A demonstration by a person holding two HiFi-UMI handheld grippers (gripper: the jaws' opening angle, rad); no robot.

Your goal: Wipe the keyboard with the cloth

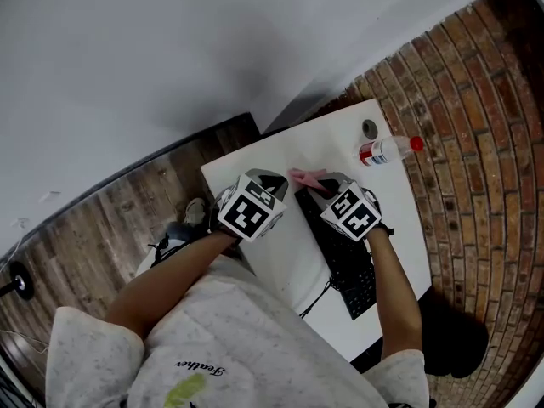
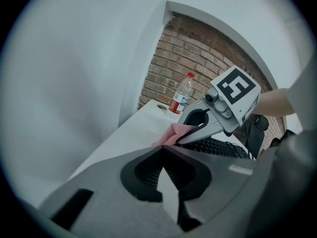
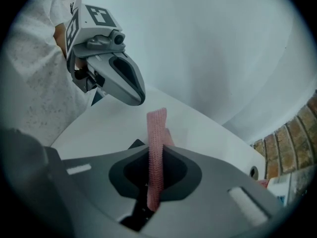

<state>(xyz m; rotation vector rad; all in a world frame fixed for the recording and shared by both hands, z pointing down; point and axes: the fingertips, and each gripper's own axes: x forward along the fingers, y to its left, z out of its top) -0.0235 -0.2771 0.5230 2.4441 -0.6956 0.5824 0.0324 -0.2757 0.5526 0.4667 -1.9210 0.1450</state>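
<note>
A white table [image 1: 287, 246] stood in a corner, with a brick wall [image 1: 476, 143] on one side, a plain white wall on the other and a wooden floor [image 1: 110, 219] below. A black keyboard [image 1: 350, 272] lay along the table's right half, its cable trailing off the near edge. Toward the far corner a clear bottle [image 1: 387, 150] with a red cap and red label stood upright, with a small round fitting [image 1: 369, 129] in the tabletop just beside it.

The right gripper [image 3: 157, 150] was closed on the pink cloth [image 3: 156, 132] — the fabric was pinched flat between the jaws and stood up beyond them as a narrow folded strip. In the head view the cloth sat at the keyboard's far end; whether it touched the keys could not be determined.

The left gripper [image 2: 161, 150] had its jaws brought together at the tips, with nothing between them. It was held over bare tabletop to the left of the keyboard, its tips near the cloth but apart from it. Both grippers pointed toward the far side of the table — close together, not touching.
</note>
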